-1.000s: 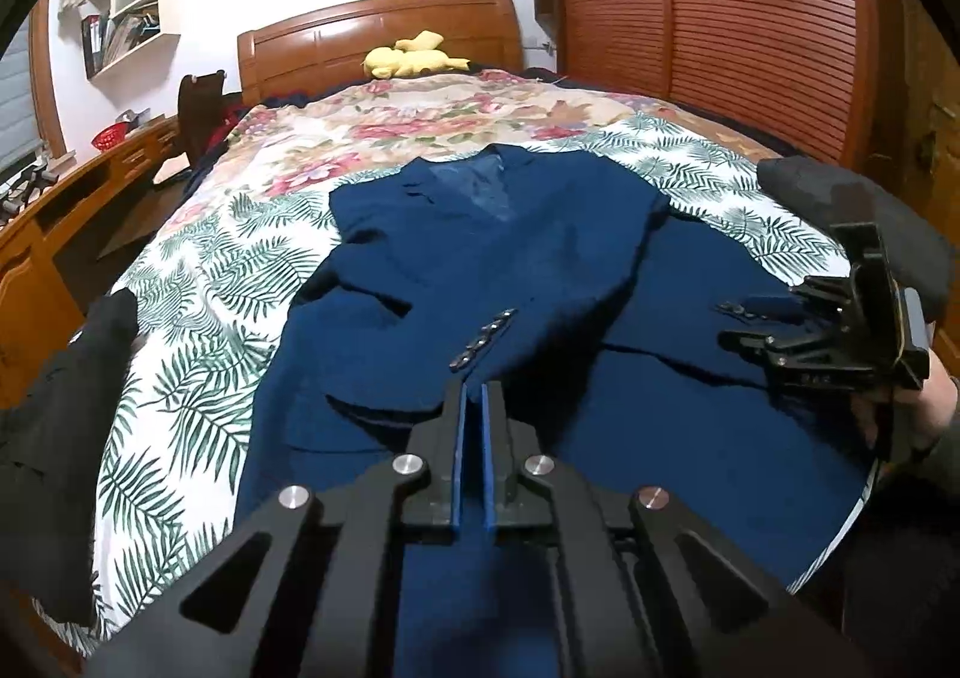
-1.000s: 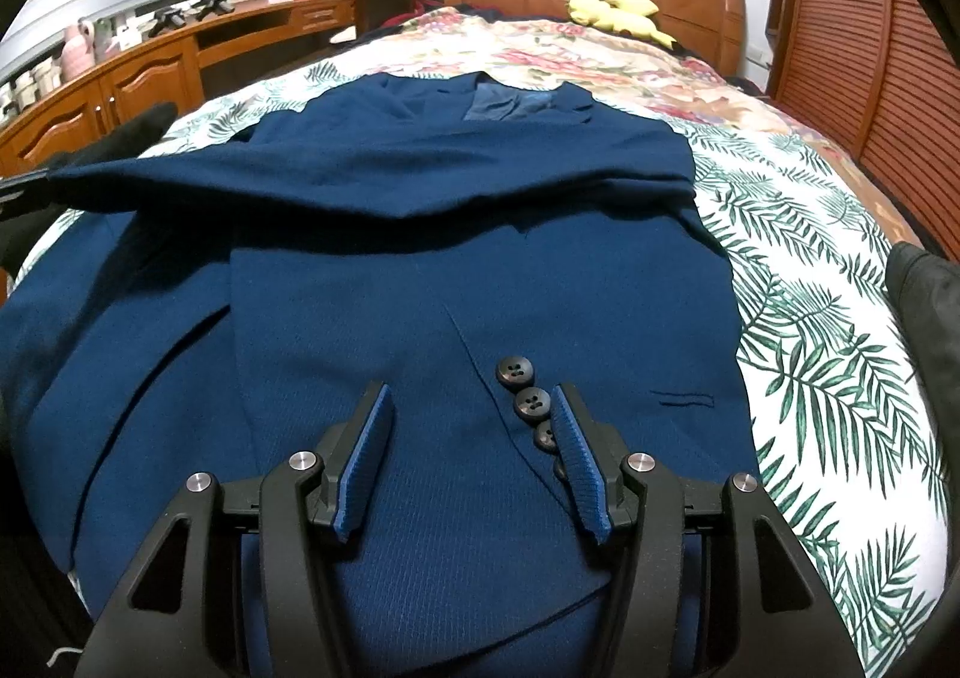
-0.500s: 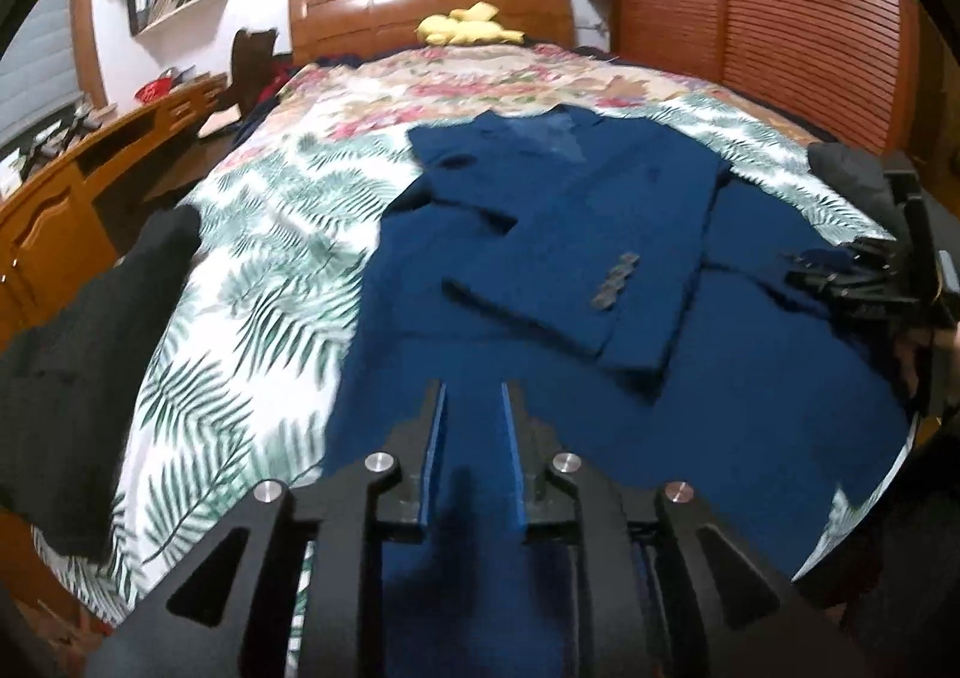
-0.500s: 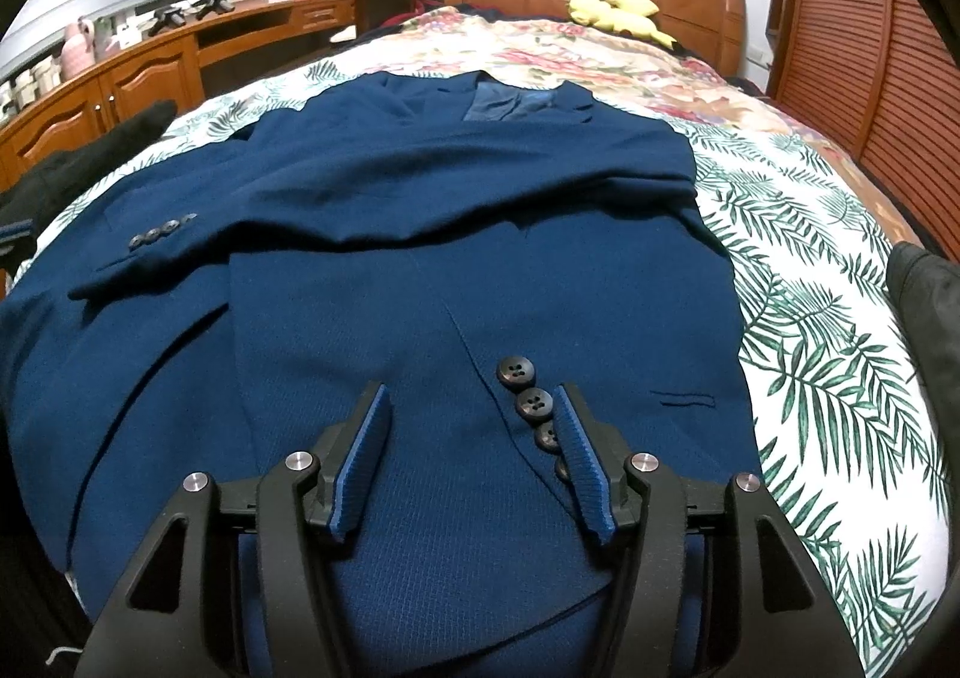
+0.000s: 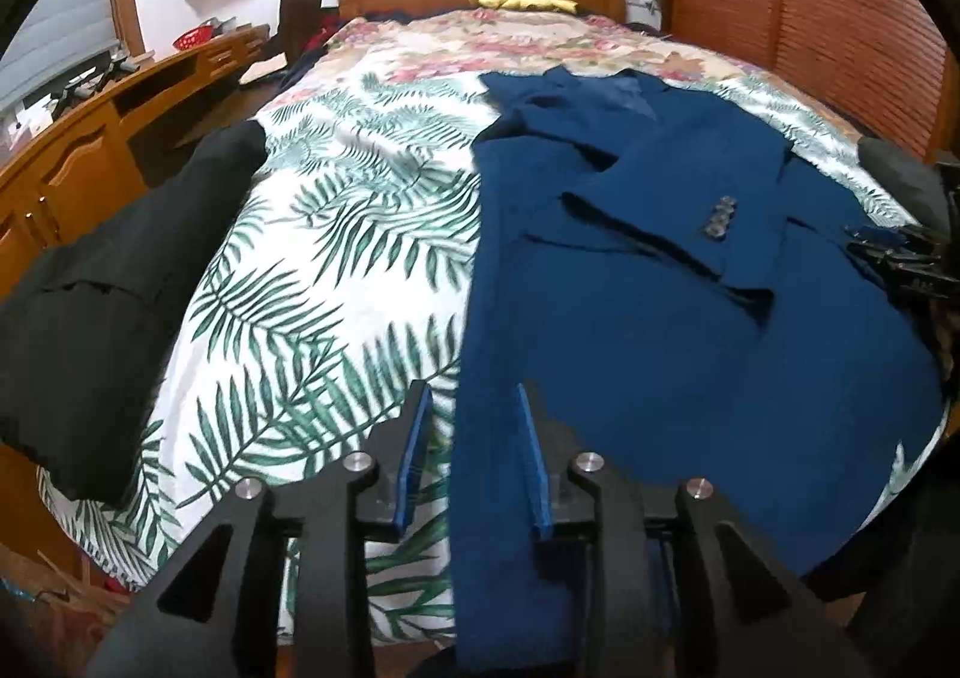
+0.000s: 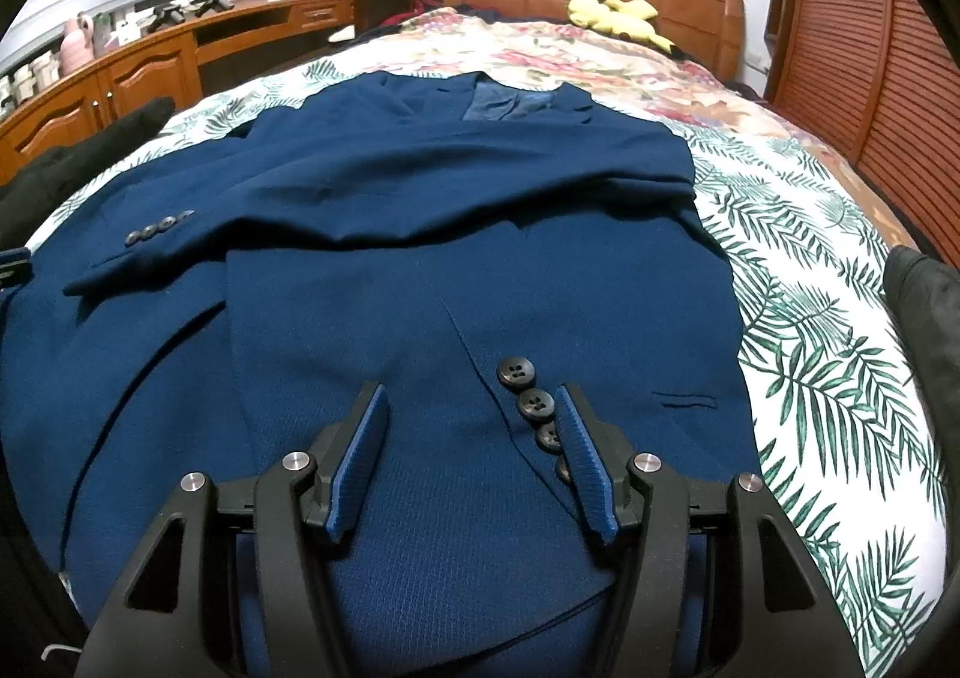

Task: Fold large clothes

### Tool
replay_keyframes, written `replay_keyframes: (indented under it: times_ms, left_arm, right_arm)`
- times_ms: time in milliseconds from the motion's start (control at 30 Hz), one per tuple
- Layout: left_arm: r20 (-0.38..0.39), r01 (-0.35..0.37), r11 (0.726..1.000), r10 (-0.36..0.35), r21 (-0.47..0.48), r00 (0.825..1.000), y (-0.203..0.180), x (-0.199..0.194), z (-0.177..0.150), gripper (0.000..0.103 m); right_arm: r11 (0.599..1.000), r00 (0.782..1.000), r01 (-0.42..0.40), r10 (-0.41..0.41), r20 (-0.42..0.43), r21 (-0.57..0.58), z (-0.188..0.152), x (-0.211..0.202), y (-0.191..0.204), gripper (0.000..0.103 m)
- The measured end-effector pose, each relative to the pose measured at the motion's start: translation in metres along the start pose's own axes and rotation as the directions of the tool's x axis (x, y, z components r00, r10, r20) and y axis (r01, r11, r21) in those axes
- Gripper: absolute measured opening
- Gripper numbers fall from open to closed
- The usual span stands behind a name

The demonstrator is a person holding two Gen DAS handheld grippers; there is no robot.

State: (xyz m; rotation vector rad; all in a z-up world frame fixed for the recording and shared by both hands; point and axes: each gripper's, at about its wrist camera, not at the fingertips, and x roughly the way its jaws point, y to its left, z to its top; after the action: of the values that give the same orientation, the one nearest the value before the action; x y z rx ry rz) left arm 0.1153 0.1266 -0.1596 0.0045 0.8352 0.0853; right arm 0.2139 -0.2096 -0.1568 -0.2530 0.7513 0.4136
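My left claw point(image 5: 471, 408) hangs with its fingers apart and empty, over the near edge of the bed point(image 5: 336, 270), straddling the side hem of the blue jacket point(image 5: 660, 330). My right claw point(image 6: 471, 408) is spread wide above the jacket's front buttons point(image 6: 527, 387), gripping nothing; whether it touches the cloth I can't quite tell. The jacket lies flat across the bed's near end, one sleeve point(image 6: 360, 204) folded over its chest. A black garment point(image 5: 102, 294) sits at the left edge.
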Motion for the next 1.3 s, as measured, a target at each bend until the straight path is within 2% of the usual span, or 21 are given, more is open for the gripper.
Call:
replay_keyframes:
  times_ms: [33,167,200,233,633,800,967,1067,1167,1300]
  left_arm:
    - [-0.006,-0.008,1.000,0.007,-0.004,1.000,0.001,0.002,0.000,0.037]
    - [-0.015,0.007,0.999,-0.008,-0.048,1.000,0.012,0.007,-0.002,0.047]
    - [-0.015,-0.002,0.999,0.001,-0.051,1.000,0.014,0.008,-0.003,0.054]
    - [-0.015,-0.008,0.999,0.007,-0.051,1.000,0.015,0.009,-0.003,0.056]
    - [0.002,0.011,0.998,-0.011,-0.056,1.000,0.019,0.011,-0.005,0.056]
    - [0.000,0.009,0.999,-0.009,-0.051,1.000,0.019,0.011,-0.005,0.056]
    - [0.008,0.023,0.998,-0.023,-0.054,1.000,0.021,0.011,-0.006,0.056]
    - [0.012,0.033,0.998,-0.032,-0.055,0.999,0.022,0.010,-0.006,0.056]
    - [0.014,0.039,0.998,-0.039,-0.058,0.999,0.022,0.011,-0.006,0.056]
    - [0.013,0.041,0.997,-0.041,-0.059,0.999,0.022,0.011,-0.006,0.056]
  right_arm:
    - [1.000,1.000,0.000,0.000,0.000,0.000,0.000,0.000,-0.001,0.060]
    - [1.000,1.000,0.002,-0.002,0.001,-0.001,0.000,0.000,0.000,0.060]
    - [1.000,1.000,0.003,-0.003,0.002,-0.002,0.000,0.001,0.000,0.060]
    - [1.000,1.000,0.005,-0.005,0.002,-0.003,0.000,0.001,-0.001,0.060]
    - [1.000,1.000,0.001,-0.001,0.000,0.006,0.002,0.002,-0.005,0.061]
    - [1.000,0.999,-0.010,0.010,-0.033,0.018,0.002,-0.009,-0.009,0.061]
    - [0.999,0.999,0.018,-0.017,-0.033,0.039,-0.017,-0.048,-0.030,0.061]
    - [0.996,0.996,0.074,-0.071,-0.044,0.049,-0.033,-0.072,-0.047,0.061]
    - [0.990,0.991,0.118,-0.113,-0.067,0.077,-0.051,-0.088,-0.061,0.061]
    - [0.984,0.987,0.137,-0.126,-0.103,0.116,-0.073,-0.100,-0.070,0.061]
